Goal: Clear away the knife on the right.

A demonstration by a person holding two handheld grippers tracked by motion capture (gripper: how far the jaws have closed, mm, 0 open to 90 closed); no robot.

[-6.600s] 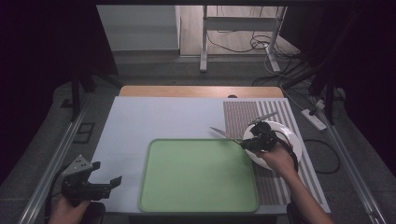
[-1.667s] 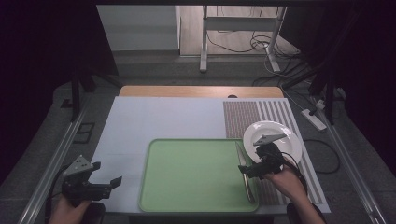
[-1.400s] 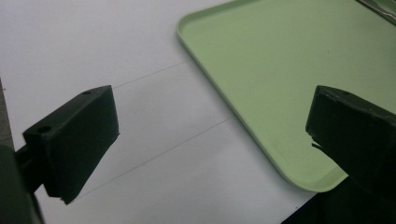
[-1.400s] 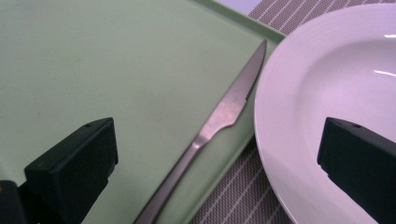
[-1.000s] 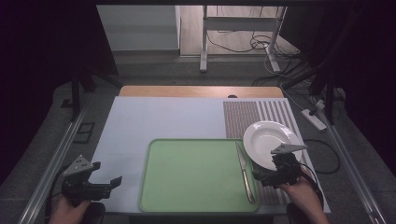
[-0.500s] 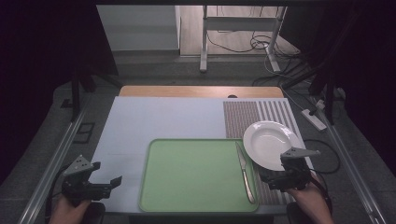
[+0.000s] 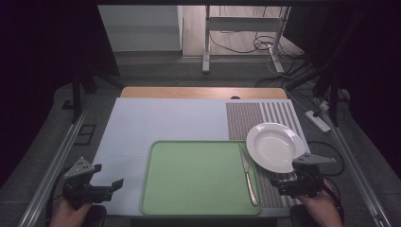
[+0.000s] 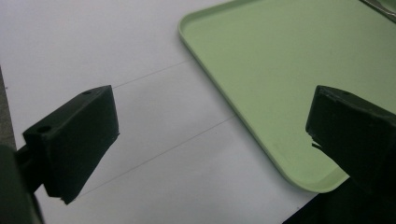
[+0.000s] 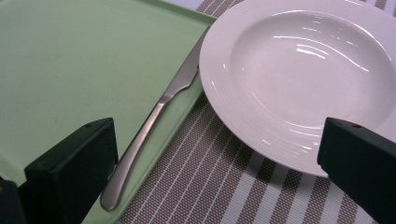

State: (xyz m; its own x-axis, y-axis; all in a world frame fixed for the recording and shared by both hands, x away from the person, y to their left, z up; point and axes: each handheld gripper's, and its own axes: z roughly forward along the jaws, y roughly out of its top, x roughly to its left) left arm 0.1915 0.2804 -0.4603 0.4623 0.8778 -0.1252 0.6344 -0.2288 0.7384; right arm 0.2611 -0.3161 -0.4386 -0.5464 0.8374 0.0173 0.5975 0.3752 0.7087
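Note:
A steel knife (image 7: 248, 175) lies lengthwise along the right side of the green tray (image 7: 198, 177), blade pointing away from me. In the right gripper view the knife (image 9: 154, 121) rests against the tray's (image 9: 70, 60) raised edge, its blade close beside the rim of the white plate (image 9: 303, 70). The plate (image 7: 275, 146) sits on the striped placemat (image 7: 265, 116). My right gripper (image 7: 283, 176) hovers open at the front right, just short of the knife handle, holding nothing (image 9: 212, 158). My left gripper (image 7: 113, 187) rests open at the front left, beside the tray's near left corner (image 8: 280, 70).
The white table top (image 7: 165, 118) stretches behind and left of the tray. The placemat's brown and white stripes (image 9: 210, 186) run under the plate. Cables and a metal stand lie on the floor beyond the table's far edge.
My right gripper carried the knife from the plate to the tray's right side, let it go, and drew back toward the front right. The left gripper stayed still.

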